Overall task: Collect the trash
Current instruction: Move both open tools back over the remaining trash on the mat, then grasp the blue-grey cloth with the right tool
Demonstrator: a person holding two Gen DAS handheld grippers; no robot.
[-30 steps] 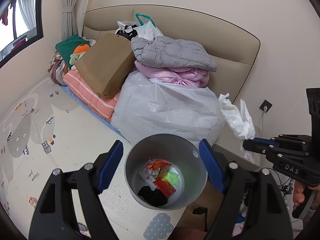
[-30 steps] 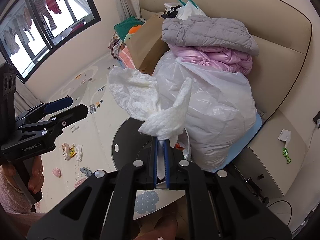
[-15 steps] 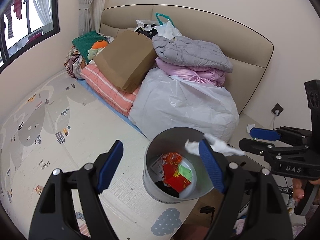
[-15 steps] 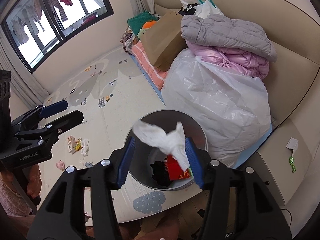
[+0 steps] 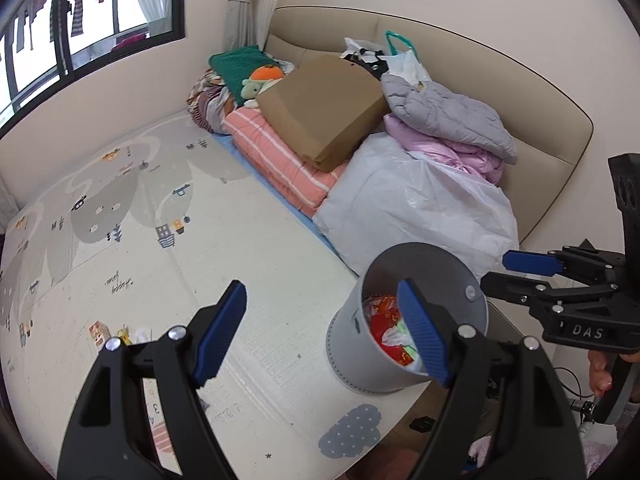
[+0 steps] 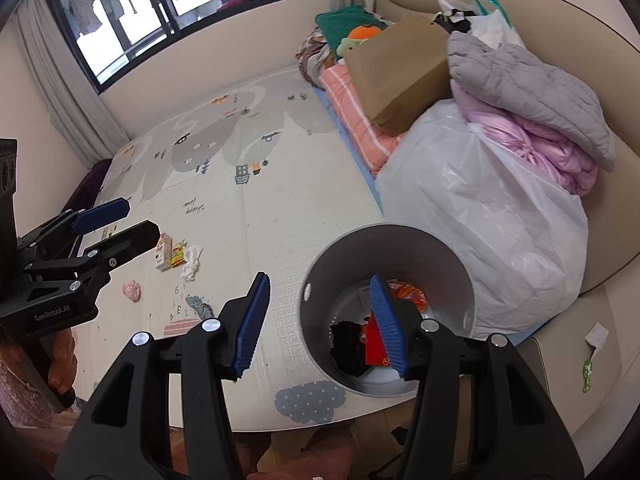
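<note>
A grey round bin (image 5: 420, 276) (image 6: 340, 252) stands on the play mat and holds red, orange, white and black trash. My left gripper (image 5: 320, 336) is open and empty, above the mat just left of the bin. My right gripper (image 6: 320, 320) is open and empty, over the bin's left rim; it also shows in the left wrist view (image 5: 516, 272). Loose trash lies on the mat: a small carton (image 6: 163, 252), a yellow wrapper (image 6: 178, 255), a crumpled white tissue (image 6: 191, 262), a pink piece (image 6: 132, 291) and a grey scrap (image 6: 200, 307).
A big white plastic bag (image 6: 492, 216) sits right behind the bin, with quilted jackets (image 6: 532, 80) on top. A brown paper bag (image 5: 320, 108) and folded bedding (image 5: 280, 160) lie along the beige headboard (image 5: 520, 92). A window (image 6: 168, 8) is on the far wall.
My right gripper opened and dropped the white tissue into the bin. Both grippers swung left, bringing the mat and its loose trash into view.
</note>
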